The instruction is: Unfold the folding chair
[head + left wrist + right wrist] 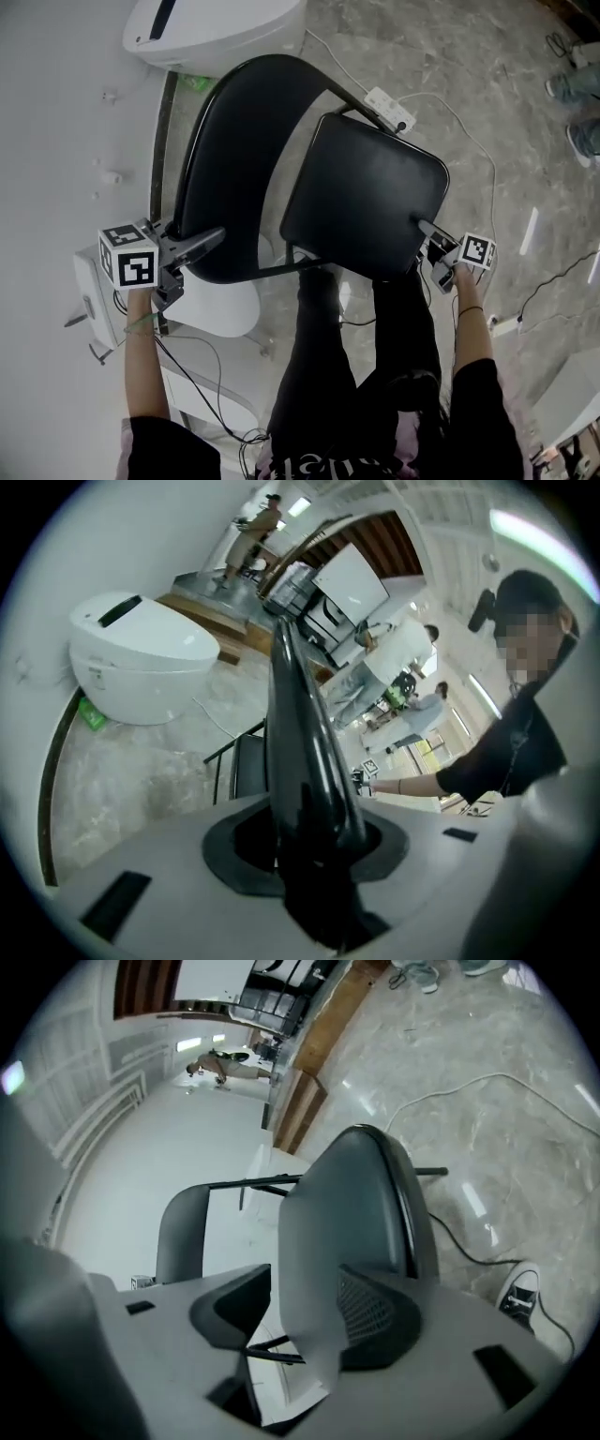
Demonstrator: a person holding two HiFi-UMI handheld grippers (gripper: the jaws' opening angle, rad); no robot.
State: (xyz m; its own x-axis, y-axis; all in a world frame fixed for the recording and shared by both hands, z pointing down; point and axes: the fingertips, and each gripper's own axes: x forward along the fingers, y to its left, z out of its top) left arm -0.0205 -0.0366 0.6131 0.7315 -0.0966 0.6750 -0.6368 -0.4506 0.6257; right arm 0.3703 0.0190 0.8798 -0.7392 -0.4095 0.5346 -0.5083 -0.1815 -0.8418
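Unfolding step: both grippers are set on the folding chair (281, 202), one on each half, and the spreading pull looks about to begin.
Grip first: close each pair of jaws firmly on its panel before any pull. The glossy padding will probably slip under a light pinch.
Division of work: I would hold the backrest (234, 150) still with the left gripper (202, 242) and let the right gripper (427, 232) swing the seat (366, 197) down and away from it.
Pace: a slow, even pull is best, so the frame hinges open without hopping on the floor.
Left gripper state: the jaws are moderately apart and straddle the backrest's edge, with no firm pinch visible.
Right gripper state: the jaws are wide. The seat's edge stands between them, close against one pad and clear of the other.
Backrest from left gripper: its rim starts between the jaws and runs straight ahead and upward.
Seat from right gripper: the panel rises from between the jaws and stretches ahead, with the backrest beyond it on the far side.
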